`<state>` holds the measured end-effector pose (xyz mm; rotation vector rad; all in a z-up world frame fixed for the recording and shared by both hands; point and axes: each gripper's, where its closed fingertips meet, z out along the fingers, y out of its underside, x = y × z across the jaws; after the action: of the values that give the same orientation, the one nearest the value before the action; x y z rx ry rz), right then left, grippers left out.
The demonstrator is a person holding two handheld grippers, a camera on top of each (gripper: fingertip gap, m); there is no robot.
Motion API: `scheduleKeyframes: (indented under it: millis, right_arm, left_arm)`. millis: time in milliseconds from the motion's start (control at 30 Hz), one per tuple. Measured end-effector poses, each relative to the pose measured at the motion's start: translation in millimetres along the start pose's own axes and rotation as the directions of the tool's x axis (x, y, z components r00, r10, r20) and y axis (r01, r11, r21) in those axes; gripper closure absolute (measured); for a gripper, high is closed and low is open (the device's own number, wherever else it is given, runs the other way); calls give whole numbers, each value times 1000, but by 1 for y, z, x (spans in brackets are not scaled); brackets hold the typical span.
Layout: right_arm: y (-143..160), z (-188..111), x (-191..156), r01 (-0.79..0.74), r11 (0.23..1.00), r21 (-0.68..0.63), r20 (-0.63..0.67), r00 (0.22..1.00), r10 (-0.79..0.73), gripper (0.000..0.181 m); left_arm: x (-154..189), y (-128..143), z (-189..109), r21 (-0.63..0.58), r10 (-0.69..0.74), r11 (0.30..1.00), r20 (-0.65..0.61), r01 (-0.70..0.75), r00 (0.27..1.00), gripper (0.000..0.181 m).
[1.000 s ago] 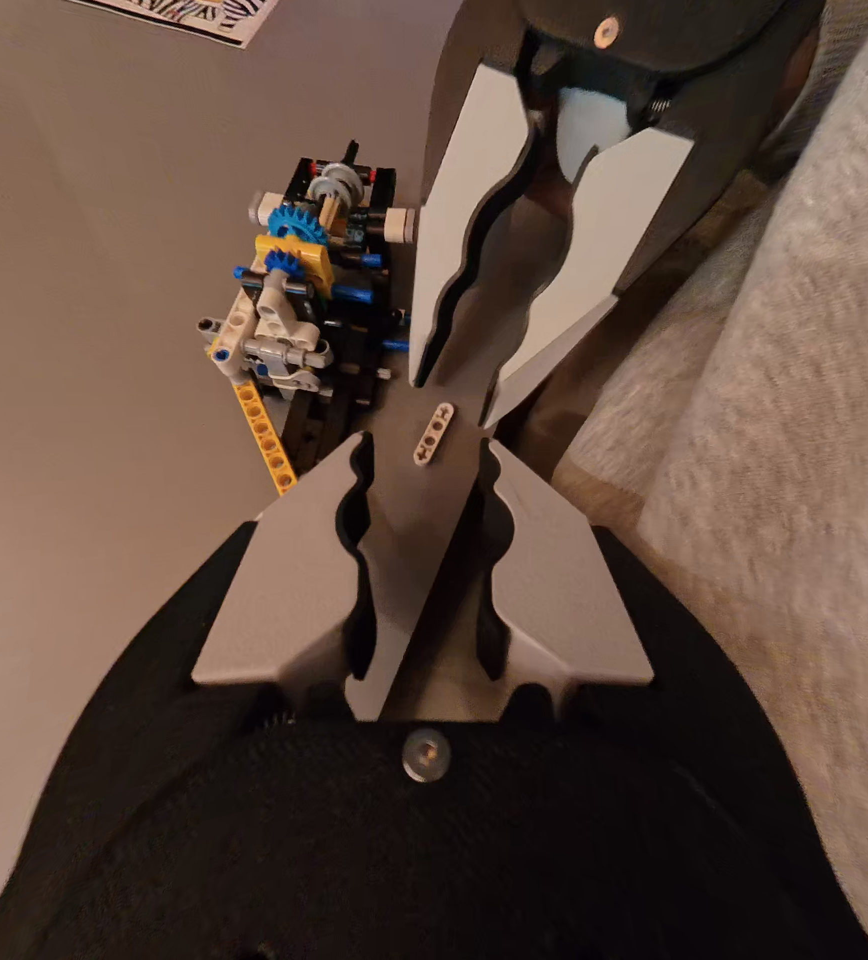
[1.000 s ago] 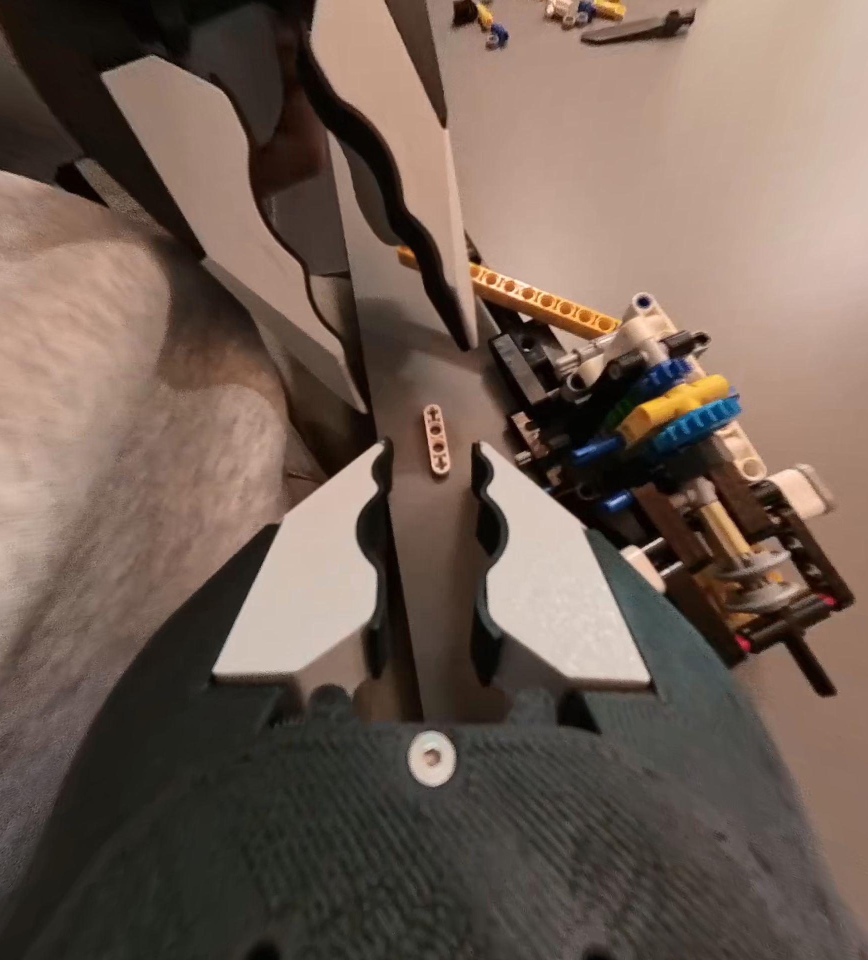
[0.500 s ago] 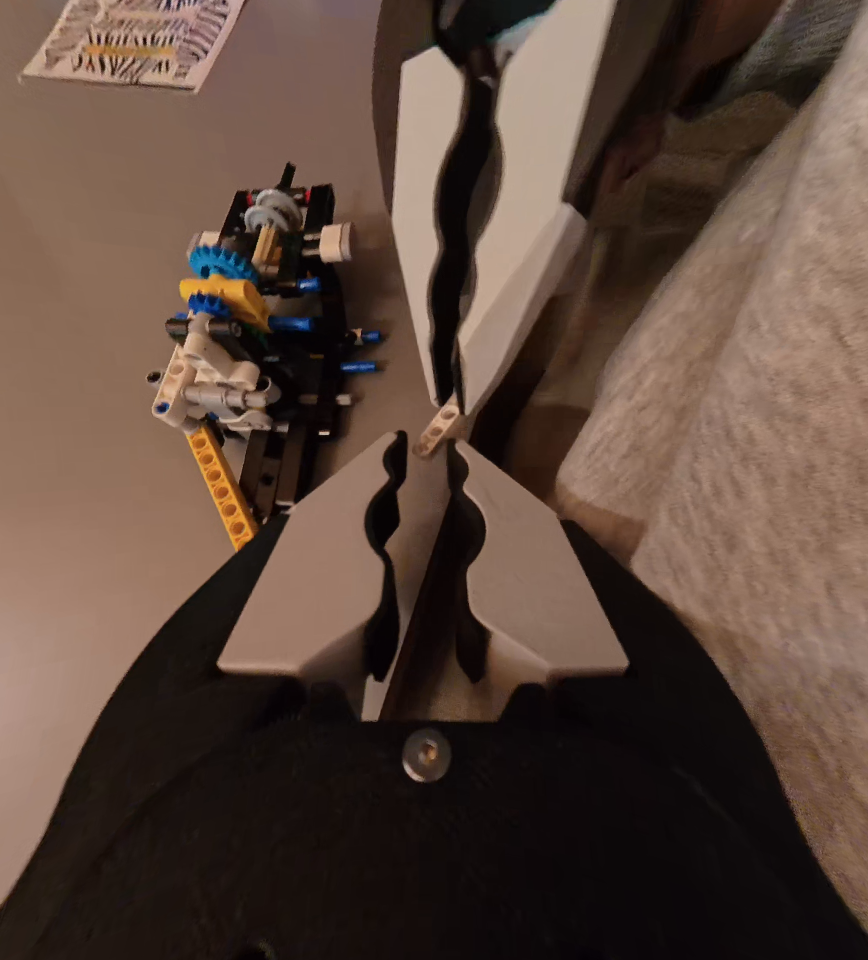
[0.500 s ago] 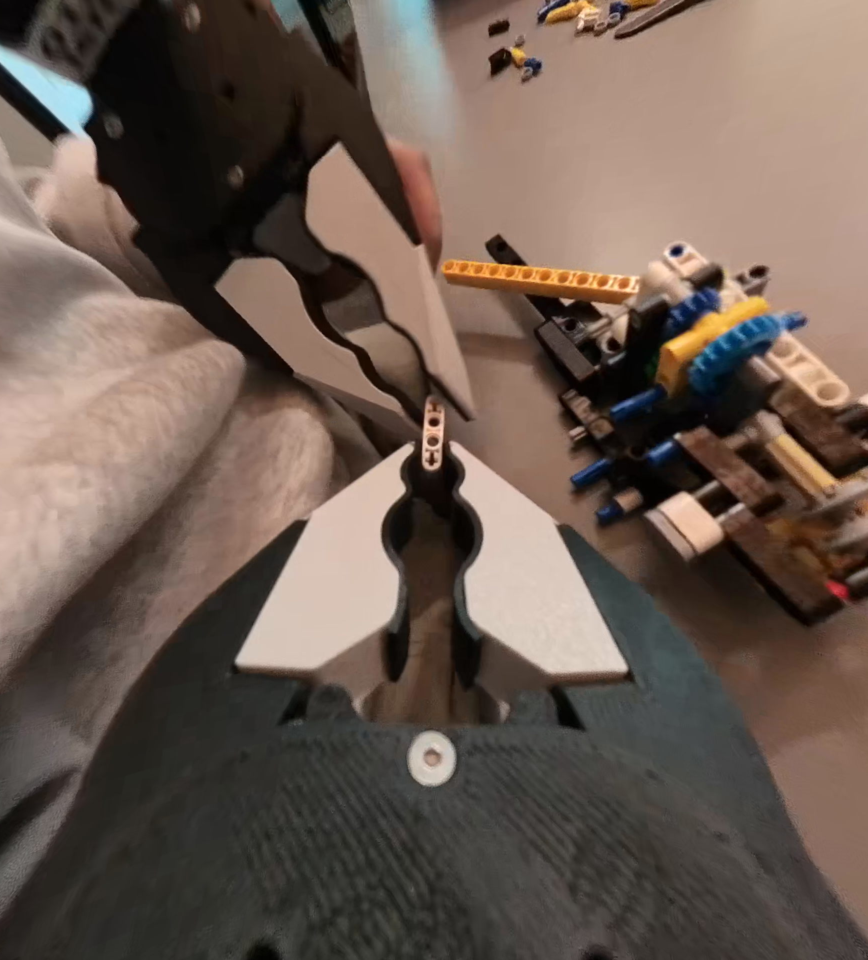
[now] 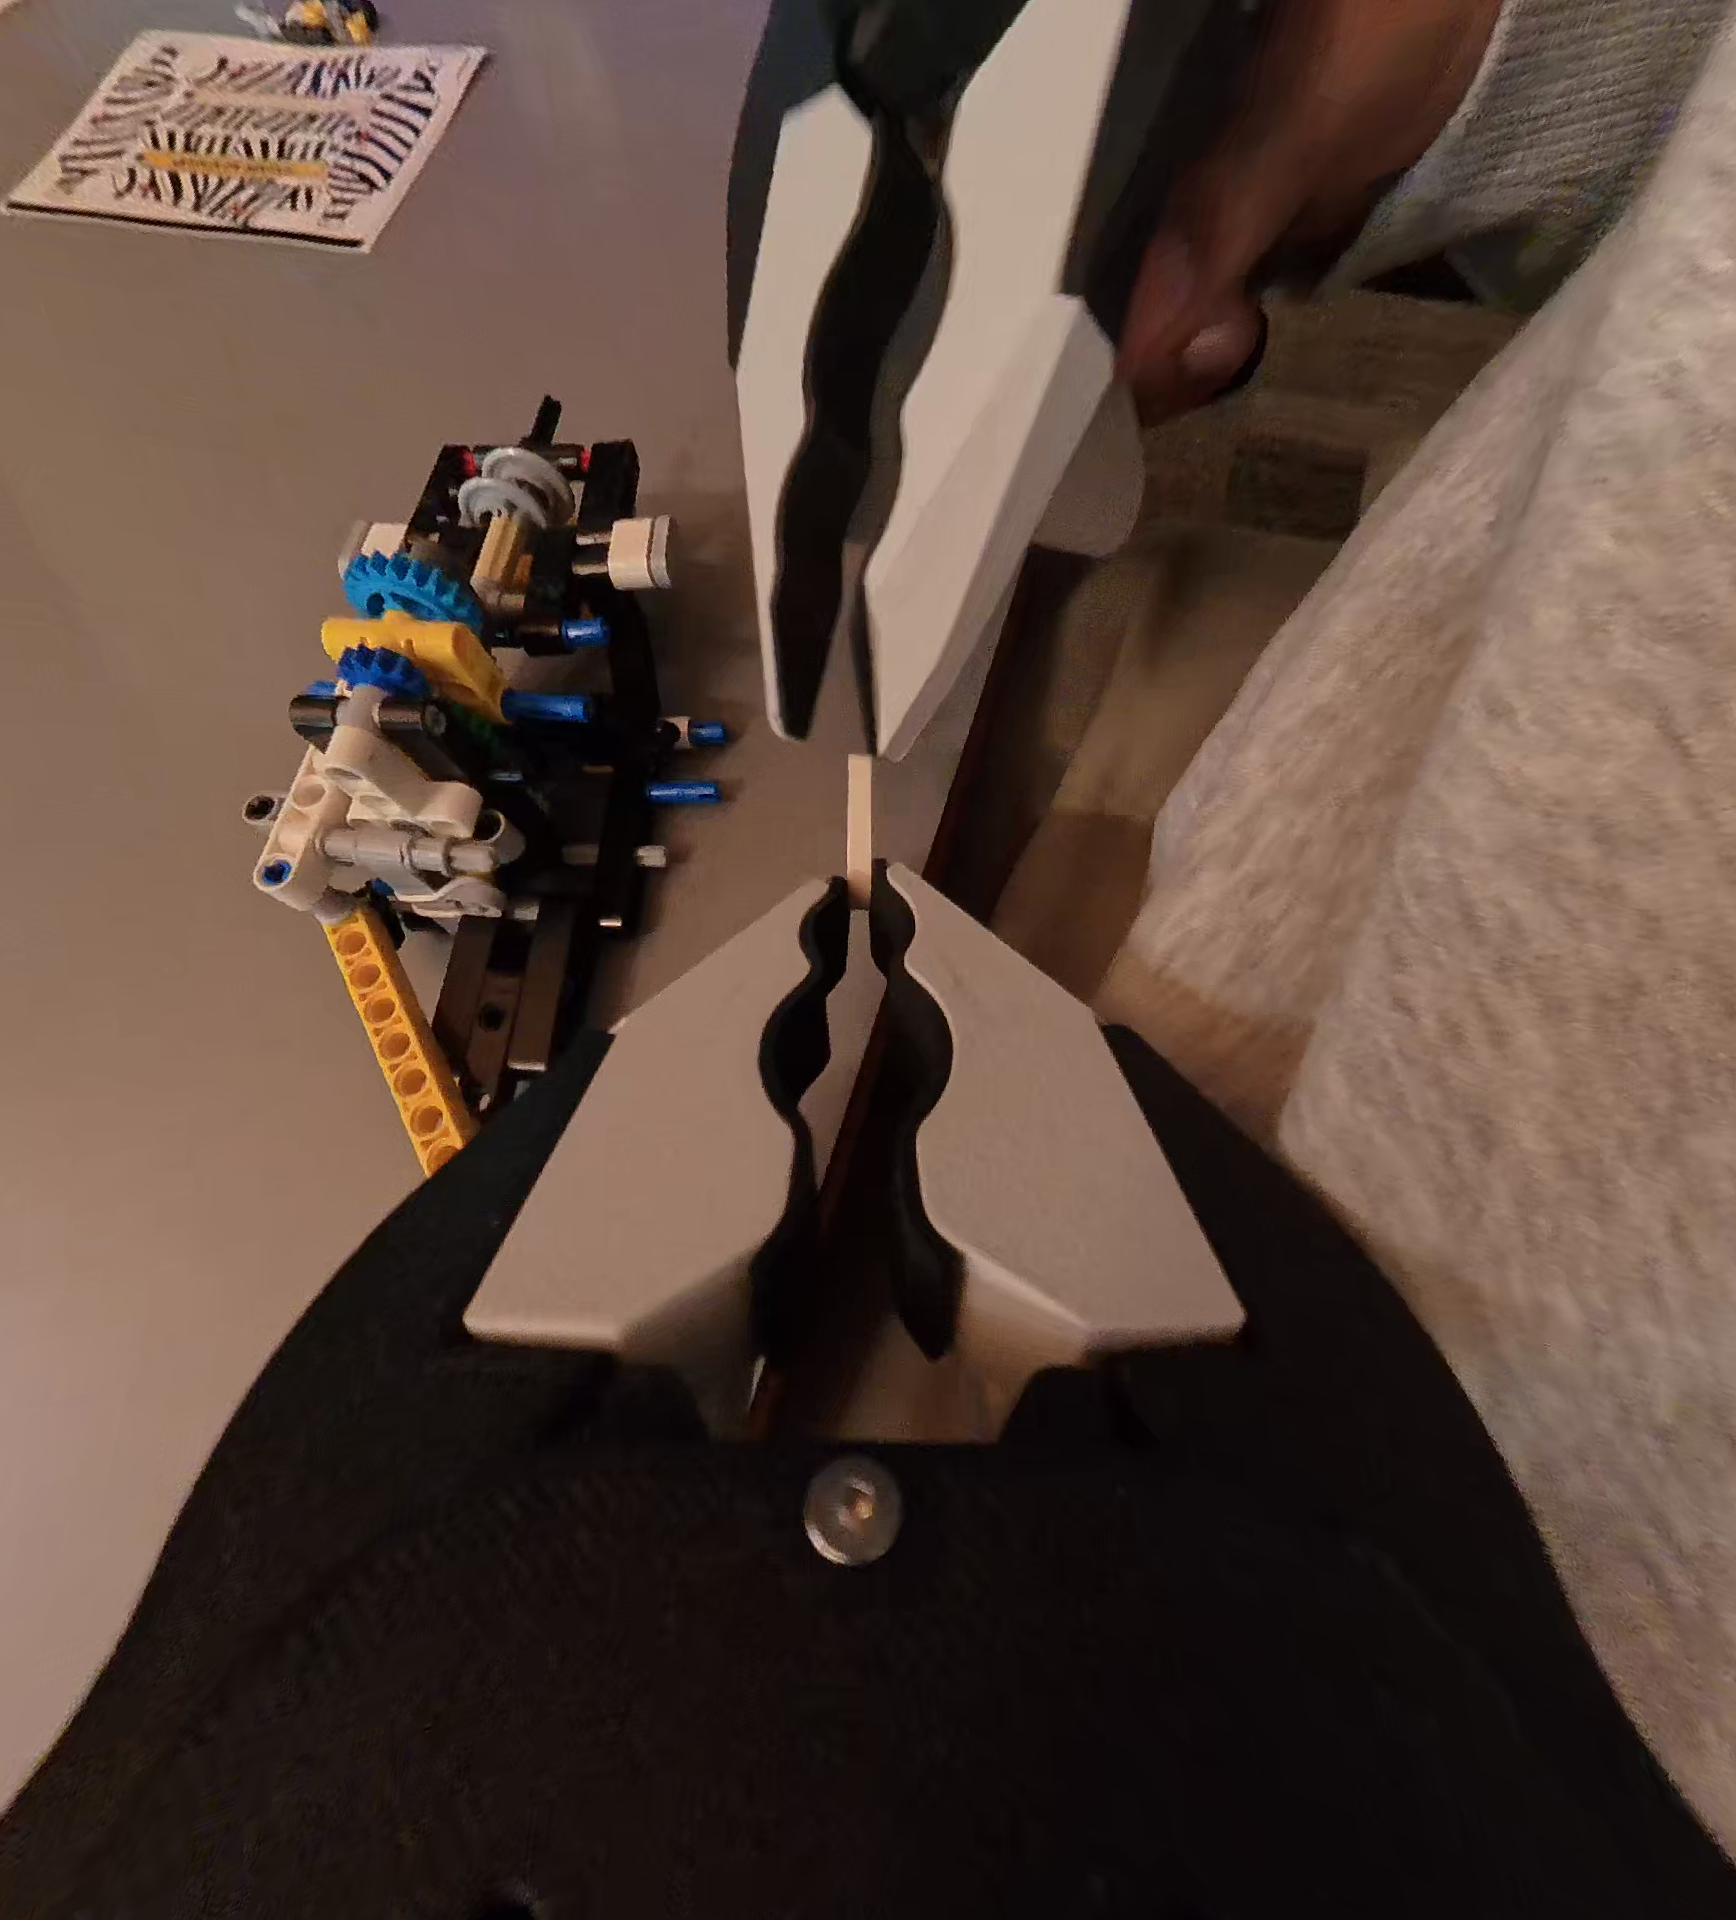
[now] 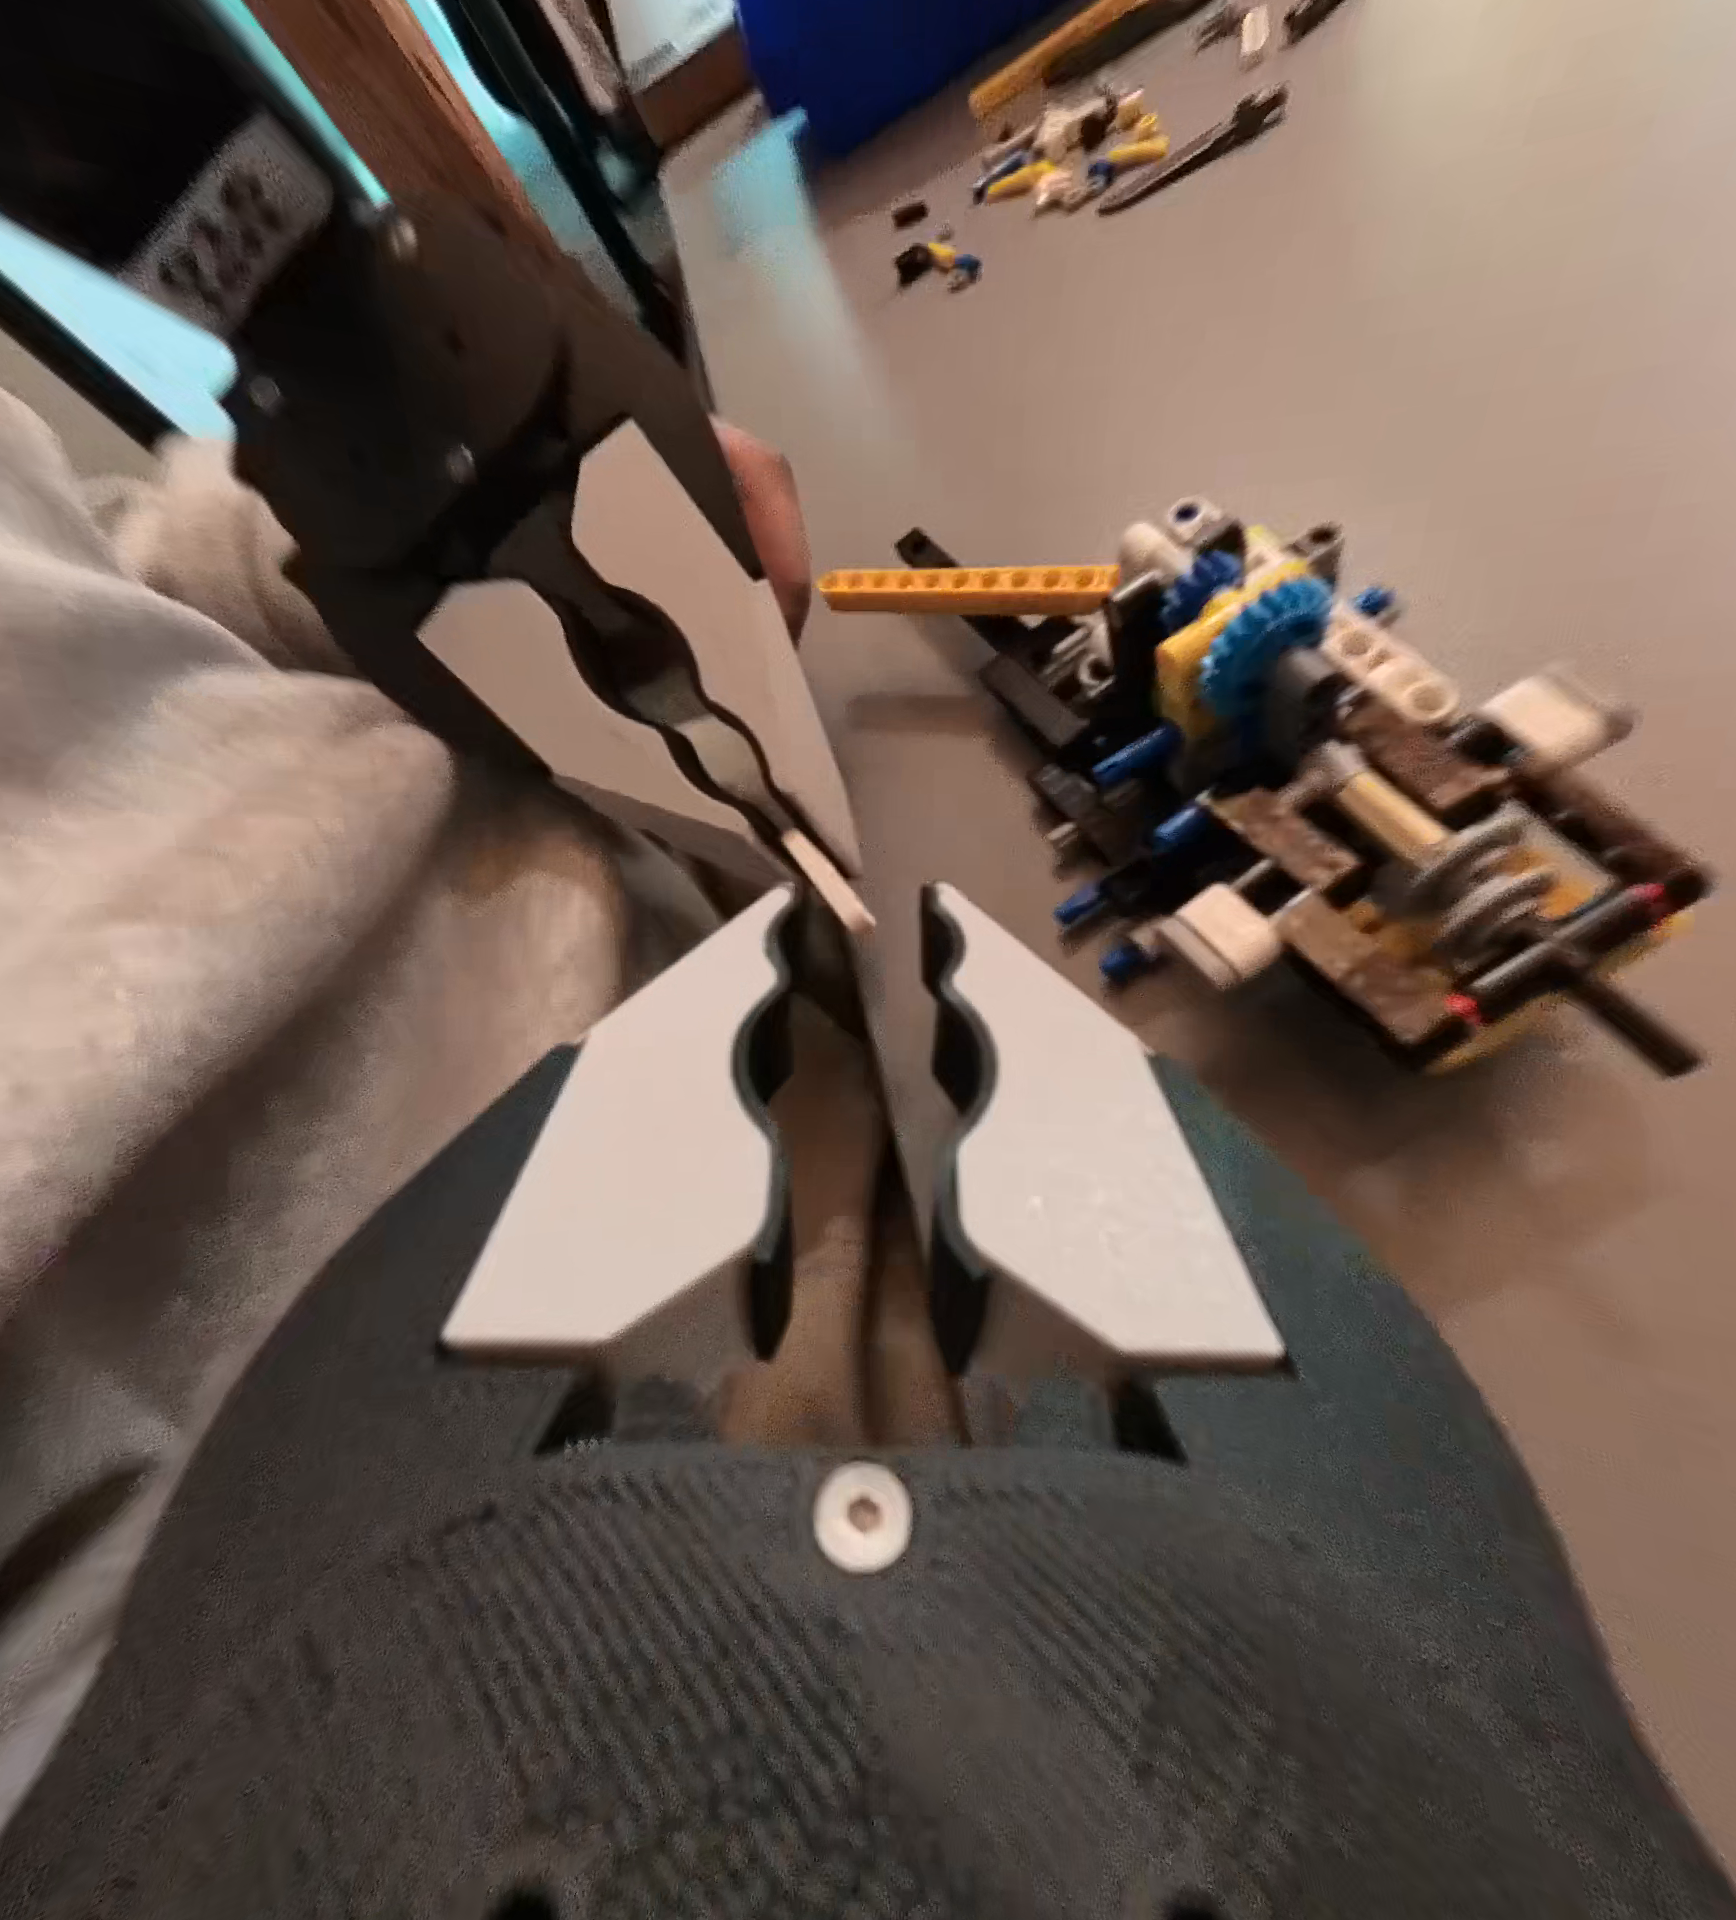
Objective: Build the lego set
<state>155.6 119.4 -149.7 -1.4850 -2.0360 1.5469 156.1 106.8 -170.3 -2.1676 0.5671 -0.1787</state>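
Note:
My left gripper (image 5: pixel 856 885) is shut on a small pale lego beam (image 5: pixel 859 821), which sticks up out of its tips. In the right wrist view the same beam (image 6: pixel 833 891) juts from the left gripper (image 6: pixel 810 854). My right gripper (image 6: pixel 862 899) is open and empty, its tips either side of the beam's free end. It also shows in the left wrist view (image 5: pixel 838 738), just above the beam. The partly built lego model (image 5: pixel 490 748) lies on the grey table to the left, with blue gears and a long yellow beam (image 5: pixel 396 1039). It also shows in the right wrist view (image 6: pixel 1311 790).
A striped printed sheet (image 5: pixel 240 135) lies at the table's far left. Several loose lego pieces (image 6: pixel 1082 156) lie far back, near a blue container (image 6: pixel 874 62). Grey fleece fabric (image 5: pixel 1518 831) fills the side beyond the table edge (image 5: pixel 978 790). A person's hand (image 5: pixel 1196 343) holds the right gripper.
The small beam lay on the table between both open grippers. The right gripper shut on it and lifted it. Now the left gripper is shut on it and the right has opened.

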Motion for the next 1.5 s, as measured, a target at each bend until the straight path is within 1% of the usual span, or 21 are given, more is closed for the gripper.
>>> scheduleKeyframes:
  millis: [67, 133, 233, 333, 400, 567, 600, 700, 767, 800, 833, 900, 1000, 1100, 1167, 1200, 1233, 1300, 1400, 1467, 1500]
  right_arm:
    - [2, -2, 4, 176, 983, -51, -97, 979, -180, 151]
    - [7, -2, 7, 311, 941, -132, -167, 929, -331, 152]
    - [8, 0, 6, 408, 895, -183, -194, 877, -439, 156]
    - [9, 2, 3, 422, 886, -194, -174, 874, -454, 163]
    - [8, 1, 3, 445, 873, -201, -177, 860, -479, 175]
    - [9, 0, 7, 455, 860, -232, -179, 849, -497, 178]
    - [10, 0, 11, 447, 860, -248, -192, 847, -496, 178]
    - [19, -3, 28, 440, 828, -348, -221, 819, -529, 178]
    - [23, -1, 34, 450, 804, -389, -220, 802, -556, 178]
    - [25, 1, 35, 450, 801, -395, -212, 803, -557, 178]
    - [25, 3, 34, 451, 800, -396, -200, 808, -555, 178]
    - [25, 6, 34, 452, 801, -392, -188, 813, -551, 178]
    - [20, 10, 34, 453, 803, -387, -172, 820, -546, 178]
    - [16, 15, 31, 443, 817, -369, -154, 838, -523, 178]
    - [14, 20, 29, 428, 830, -357, -153, 850, -504, 178]
    - [14, 22, 29, 418, 836, -354, -158, 855, -495, 178]
    - [13, 24, 27, 409, 841, -353, -164, 858, -486, 178]
    - [13, 28, 27, 385, 851, -357, -189, 862, -469, 178]
    - [9, 31, 33, 357, 858, -368, -254, 849, -463, 178]
    - [6, 34, 34, 331, 875, -353, -284, 853, -438, 178]
    - [5, 35, 35, 316, 882, -350, -299, 854, -425, 178]
  left_arm:
    - [-2, 2, 2, -18, -7, 1000, 8, 7, 1000, 178]
    - [-2, 1, 3, -17, -11, 1000, 3, 12, 1000, 178]
    - [-2, -1, 5, -16, -10, 1000, 0, 10, 1000, 178]
    - [-1, -2, 7, -11, -18, 1000, -14, 18, 1000, 178]
    - [-1, -4, 7, -4, -29, 1000, -25, 29, 999, 178]
    - [-9, -5, 9, -11, -47, 999, -2, 47, 999, 177]
    - [-15, -5, 8, -19, -39, 999, 34, 40, 999, 169]
    - [-35, -4, 3, -37, 8, 999, 168, -2, 986, 132]
    - [-47, -6, 0, -30, 0, 1000, 237, 8, 971, 129]
    - [-52, -7, 0, -27, -12, 999, 259, 20, 966, 117]
    - [-52, -6, 1, -34, -16, 999, 250, 25, 968, 113]
    - [-50, -6, 3, -46, -16, 999, 221, 27, 975, 108]
    - [-53, -10, -2, -39, 24, 999, 223, -16, 975, 109]
    - [-73, -15, -20, -6, 50, 999, 293, -50, 955, 114]
    - [-92, -13, -31, 25, 13, 999, 314, -22, 949, 111]
    - [-98, -7, -31, 16, -16, 1000, 295, 12, 955, 109]
    - [-102, 0, -29, -12, -37, 999, 271, 42, 962, 99]
    - [-108, 15, -22, -91, -11, 995, 245, 34, 969, 85]
    - [-111, 27, -8, -181, 77, 983, 227, -35, 971, 84]
    - [-105, 24, 0, -164, 80, 985, 185, -50, 979, 83]
    - [-102, 23, 1, -150, 73, 988, 165, -48, 984, 88]
